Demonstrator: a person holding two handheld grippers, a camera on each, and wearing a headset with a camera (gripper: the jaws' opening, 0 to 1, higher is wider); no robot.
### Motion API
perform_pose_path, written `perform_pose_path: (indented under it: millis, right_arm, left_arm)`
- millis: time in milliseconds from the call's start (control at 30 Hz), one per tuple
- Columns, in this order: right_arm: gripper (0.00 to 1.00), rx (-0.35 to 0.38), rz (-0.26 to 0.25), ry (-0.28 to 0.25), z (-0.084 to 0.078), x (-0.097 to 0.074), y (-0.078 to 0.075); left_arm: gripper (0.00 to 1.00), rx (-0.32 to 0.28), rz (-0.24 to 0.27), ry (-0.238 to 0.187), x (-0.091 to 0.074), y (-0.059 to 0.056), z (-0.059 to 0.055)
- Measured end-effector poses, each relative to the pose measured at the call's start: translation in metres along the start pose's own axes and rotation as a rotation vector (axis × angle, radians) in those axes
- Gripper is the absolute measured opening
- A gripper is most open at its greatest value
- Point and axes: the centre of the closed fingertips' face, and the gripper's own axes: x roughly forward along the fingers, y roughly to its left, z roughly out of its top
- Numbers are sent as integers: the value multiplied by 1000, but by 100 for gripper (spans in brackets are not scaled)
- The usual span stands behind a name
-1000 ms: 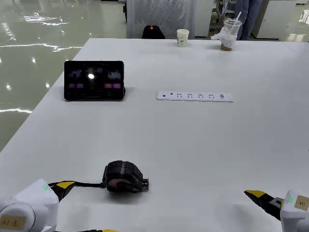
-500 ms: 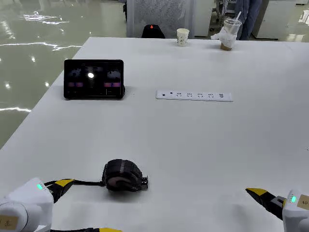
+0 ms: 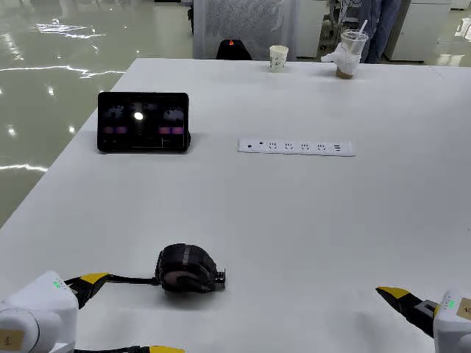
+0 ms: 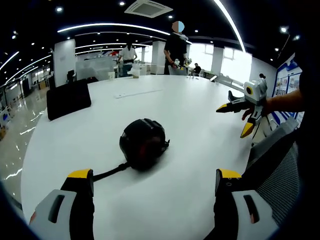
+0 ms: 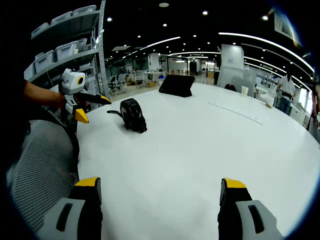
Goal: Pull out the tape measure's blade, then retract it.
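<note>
Left gripper view: left hand-held gripper (image 4: 154,176) has its jaws spread wide, nothing between them. Just ahead, the tape measure (image 4: 143,143) lies on its side on the white tabletop (image 4: 200,150), roughly centred between the jaws. Its black wrist strap (image 4: 109,173) trails back toward the left-hand jaw; the end is near it, contact not clear. The blade mouth looks to face the other way, off toward the right hand-held gripper (image 5: 158,183), which is also spread open, empty, and well apart from the case. So the case's long axis runs roughly across the person, strap end left, blade end right. Judgement: left is much the nearer, suited to pinning the case; right must cross bare tabletop to reach the blade tip. Farther off: tablet (image 3: 143,121), power strip (image 3: 296,146), paper cup (image 3: 278,56).
</note>
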Motion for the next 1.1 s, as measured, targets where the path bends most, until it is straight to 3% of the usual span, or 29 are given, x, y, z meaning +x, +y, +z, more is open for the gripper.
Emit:
perform_pose_path:
  millis: [333, 700, 1100]
  right_arm:
    - [99, 15, -4, -2, -1, -1, -1]
    - [99, 23, -8, -1, -2, -3, -2]
    - [99, 26, -7, 2, -3, -3, -1]
  left_arm:
    - [99, 15, -15, -3, 0, -2, 4]
    - [95, 3, -40, 8, 1, -7, 1]
    - [99, 10, -39, 2, 1, -6, 2]
